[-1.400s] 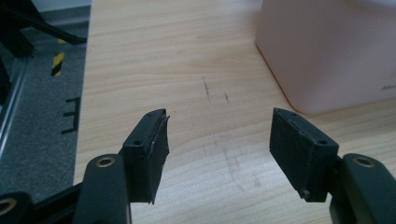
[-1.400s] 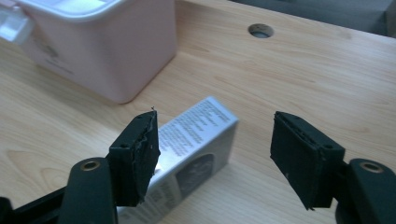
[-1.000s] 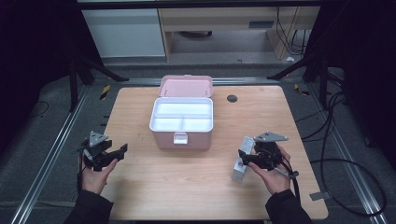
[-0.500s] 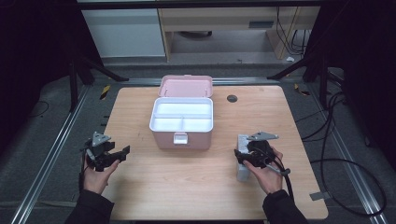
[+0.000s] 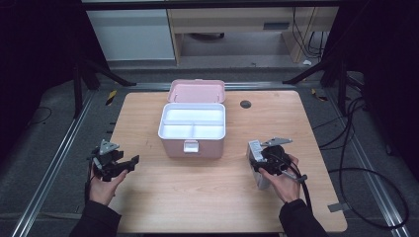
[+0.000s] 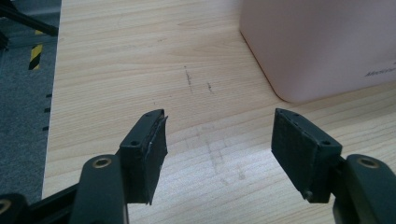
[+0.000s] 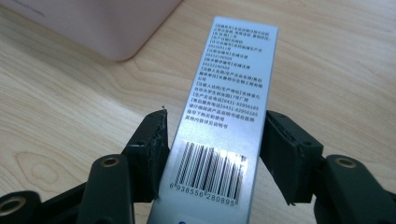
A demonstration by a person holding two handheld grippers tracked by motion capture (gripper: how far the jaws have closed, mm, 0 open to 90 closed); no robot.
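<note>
The right gripper (image 7: 212,154) straddles a silver carton (image 7: 224,121) that lies flat on the table (image 5: 163,197). Its left pad touches the carton's edge; its right pad stands just beside the other edge, with a thin gap visible. The grasp therefore reads as closing, not yet clamped, and whether it has any real hold cannot be told.

The left gripper (image 6: 219,154) is released, jaws wide apart over bare wood, holding nothing.

The step in hand is judged to be pickup of the carton. The next move calls for full closure across the carton's narrow width, then a level lift. The likely destination is the open pink box (image 5: 192,129), which stands near, toward the table's middle, with its lid (image 5: 196,91) laid back.

View differences:
- The right gripper view shows the pad contact, the barcode and the printed text panel.
- The high view shows the hand covering most of the carton, so the jaw gap is not legible there. It does show the box's white tray with three empty compartments.
- The left gripper view shows the box's outer wall (image 6: 322,46) near the left gripper.
</note>
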